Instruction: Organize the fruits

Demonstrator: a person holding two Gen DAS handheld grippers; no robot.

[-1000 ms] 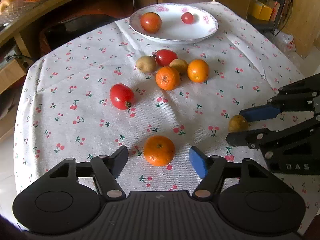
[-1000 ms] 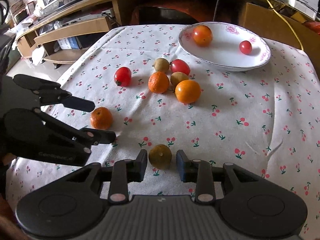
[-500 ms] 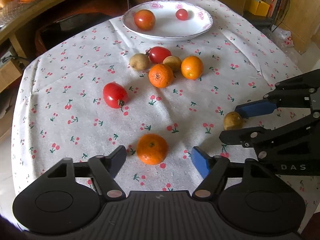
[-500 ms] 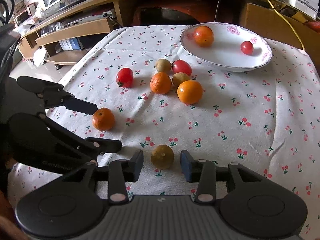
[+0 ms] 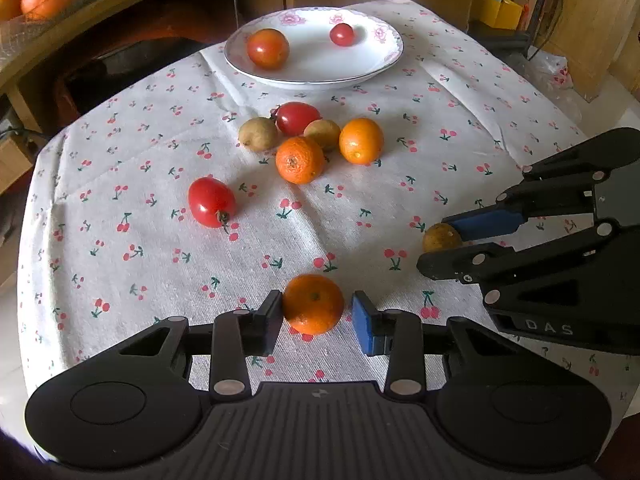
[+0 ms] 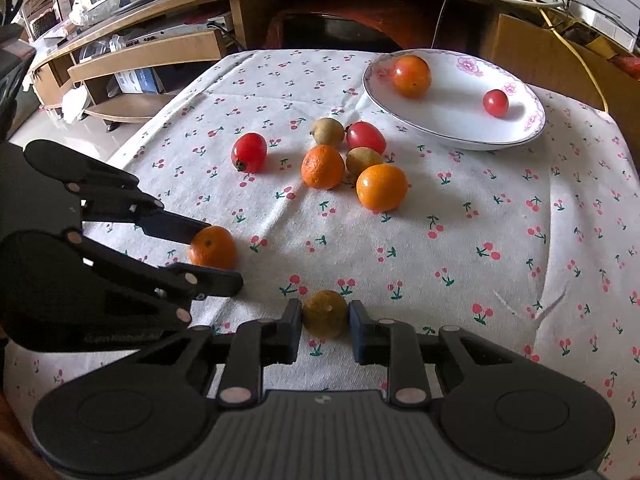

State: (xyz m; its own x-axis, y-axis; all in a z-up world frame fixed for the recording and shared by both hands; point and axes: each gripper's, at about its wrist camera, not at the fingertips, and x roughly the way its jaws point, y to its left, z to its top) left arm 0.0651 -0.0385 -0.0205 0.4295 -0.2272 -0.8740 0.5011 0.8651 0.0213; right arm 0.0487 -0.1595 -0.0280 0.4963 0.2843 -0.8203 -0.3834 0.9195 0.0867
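A table draped in a white cherry-print cloth (image 5: 120,240) carries loose fruit and a white flower-rimmed plate (image 5: 376,62) at its far side. The left gripper (image 5: 316,318) points down at the near edge of the cloth, its jaws closing around a mandarin (image 5: 314,304) that rests on the cloth: the black left pad touches the fruit's side, while a narrow gap separates the blue right pad from it. The right gripper (image 6: 325,326) likewise points down with its jaws closing on a small brownish-green fruit (image 6: 325,314); the left pad meets the fruit and the right pad stands just beside it, contact there being too close to judge. Each tool appears side-on in the other's view, and the two fruits lie near one another at the near edge. In the middle of the cloth a cluster gathers two oranges (image 5: 300,159) (image 5: 361,141), two brownish fruits (image 5: 259,133) (image 5: 322,133) and a red tomato (image 5: 298,118), mostly touching. A second red tomato (image 5: 211,202) lies apart to the cluster's left. The plate holds an orange-red tomato (image 5: 267,48) and a small cherry tomato (image 5: 341,34), well apart.
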